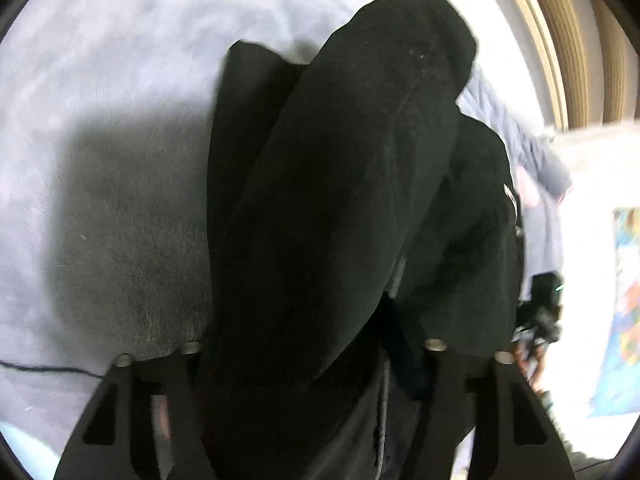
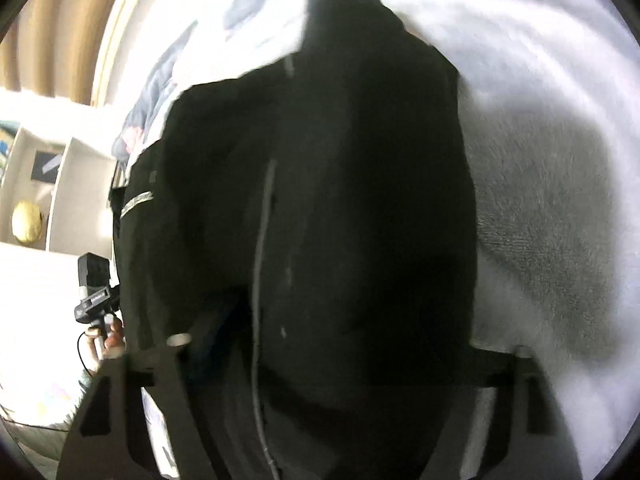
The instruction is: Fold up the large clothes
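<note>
A large black garment (image 1: pixel 340 200) hangs in thick folds over a pale fleece blanket (image 1: pixel 100 120). It fills the middle of both views (image 2: pixel 340 200). A grey zipper line (image 2: pixel 260 280) runs down it in the right wrist view. My left gripper (image 1: pixel 312 360) is shut on the garment; the cloth bunches between its jaws and hides the fingertips. My right gripper (image 2: pixel 344 356) is shut on the garment too, with cloth draped over its jaws. The other gripper shows at the edge of each view (image 1: pixel 540 312) (image 2: pixel 96 292).
The blanket (image 2: pixel 540 240) covers a bed, with the garment's shadow on it. A blue-grey cloth (image 1: pixel 520 140) lies crumpled near the bed's far edge. A white shelf unit (image 2: pixel 60 180) stands beside the bed, and a wooden frame (image 1: pixel 560 40) lies beyond.
</note>
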`<state>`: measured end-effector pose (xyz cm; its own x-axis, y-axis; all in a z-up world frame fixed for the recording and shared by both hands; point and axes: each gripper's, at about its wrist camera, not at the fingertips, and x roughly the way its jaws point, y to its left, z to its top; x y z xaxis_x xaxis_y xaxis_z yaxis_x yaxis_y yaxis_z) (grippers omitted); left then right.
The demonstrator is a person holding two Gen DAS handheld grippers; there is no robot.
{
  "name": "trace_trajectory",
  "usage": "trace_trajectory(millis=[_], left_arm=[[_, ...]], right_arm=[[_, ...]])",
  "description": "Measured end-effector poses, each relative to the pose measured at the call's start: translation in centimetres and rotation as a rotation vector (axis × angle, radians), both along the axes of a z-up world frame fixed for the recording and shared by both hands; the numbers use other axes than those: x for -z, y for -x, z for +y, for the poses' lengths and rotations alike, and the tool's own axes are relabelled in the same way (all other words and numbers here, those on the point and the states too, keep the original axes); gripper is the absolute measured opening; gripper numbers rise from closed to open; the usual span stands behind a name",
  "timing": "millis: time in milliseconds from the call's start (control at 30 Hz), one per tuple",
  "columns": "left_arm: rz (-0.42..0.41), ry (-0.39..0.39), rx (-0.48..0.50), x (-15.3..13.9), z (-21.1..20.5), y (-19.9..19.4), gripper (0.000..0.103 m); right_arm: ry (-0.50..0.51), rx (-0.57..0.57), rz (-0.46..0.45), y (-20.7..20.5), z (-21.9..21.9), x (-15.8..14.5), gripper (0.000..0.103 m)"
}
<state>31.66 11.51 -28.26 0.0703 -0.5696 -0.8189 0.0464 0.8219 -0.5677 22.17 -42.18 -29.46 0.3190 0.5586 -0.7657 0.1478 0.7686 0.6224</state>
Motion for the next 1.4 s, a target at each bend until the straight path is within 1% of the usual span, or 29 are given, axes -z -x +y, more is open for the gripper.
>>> trace_trajectory(millis=[33,67,100,167,233,267,333,400,500,633,700,800,833,900,967,1000,1033,1133,1167,1233,1267,1300,1400], left_arm=[[-0.012,-0.004,0.001,-0.5,0.0,0.2,0.044],[-0.025,0.002,-0.001,-1.1,0.1,0.5,0.041],[-0.038,0.004,-0.001,-1.6,0.0,0.7,0.038],[-0.075,-0.005,0.008,-3.1,-0.3,1.7,0.036],[-0.104,0.000,0.004,-4.4,-0.4,2.3,0.035],[-0.118,0.017,-0.003,-5.2,-0.4,2.7,0.035],[-0.145,0.039,-0.006,-6.4,-0.5,3.3,0.034],[-0.182,0.045,0.008,-8.2,-0.7,4.7,0.033],[-0.215,0.048,0.032,-10.5,-0.7,7.2,0.033],[-0.259,0.065,0.049,-11.5,-0.7,8.1,0.033],[-0.273,0.079,0.047,-11.7,0.0,8.4,0.033],[-0.302,0.099,0.045,-11.9,-0.2,9.7,0.033],[-0.307,0.103,0.045,-11.8,-0.4,10.0,0.033],[-0.317,0.103,0.048,-12.6,-0.4,11.0,0.033],[-0.315,0.099,0.054,-12.8,-0.7,11.5,0.033],[-0.311,0.095,0.055,-12.8,-1.7,11.6,0.033],[-0.306,0.091,0.057,-12.8,-1.6,11.8,0.033],[-0.265,0.085,0.055,-11.9,0.5,13.1,0.033],[-0.245,0.079,0.051,-11.2,0.6,13.3,0.033],[-0.209,0.060,0.051,-9.5,0.9,14.7,0.033],[-0.187,0.049,0.050,-7.9,0.9,15.0,0.033],[-0.165,0.041,0.045,-7.0,0.9,15.4,0.033],[-0.083,0.011,0.019,-3.3,1.7,17.0,0.034]], right_arm=[[0.018,-0.004,-0.014,0.2,0.2,-0.7,0.059],[0.033,-0.010,-0.022,0.2,0.6,-1.1,0.053],[0.056,-0.017,-0.033,0.4,1.0,-1.7,0.051],[0.095,-0.030,-0.055,0.8,1.6,-2.6,0.042],[0.131,-0.041,-0.085,1.3,2.3,-4.4,0.040],[0.138,-0.045,-0.097,1.6,2.6,-4.9,0.039],[0.154,-0.058,-0.127,2.6,2.8,-7.0,0.038],[0.172,-0.072,-0.147,3.9,3.4,-8.5,0.037],[0.201,-0.094,-0.173,6.2,5.0,-11.0,0.037],[0.218,-0.095,-0.204,10.9,6.5,-14.5,0.036],[0.219,-0.089,-0.222,11.3,6.6,-15.2,0.036],[0.235,-0.091,-0.244,12.4,6.1,-15.7,0.036],[0.240,-0.094,-0.249,12.4,6.2,-15.6,0.036],[0.251,-0.098,-0.251,12.7,6.5,-15.4,0.036],[0.256,-0.105,-0.243,12.6,6.7,-14.7,0.036],[0.261,-0.112,-0.236,13.3,6.8,-15.2,0.036],[0.267,-0.119,-0.227,13.8,7.0,-15.4,0.036],[0.270,-0.129,-0.178,14.8,7.2,-15.7,0.036],[0.274,-0.132,-0.165,14.2,7.5,-15.6,0.036],[0.281,-0.139,-0.119,14.0,7.6,-14.8,0.036],[0.282,-0.141,-0.103,13.5,7.6,-14.7,0.036],[0.282,-0.141,-0.080,13.0,7.6,-14.1,0.037],[0.278,-0.126,-0.012,13.9,7.3,-11.1,0.037]])
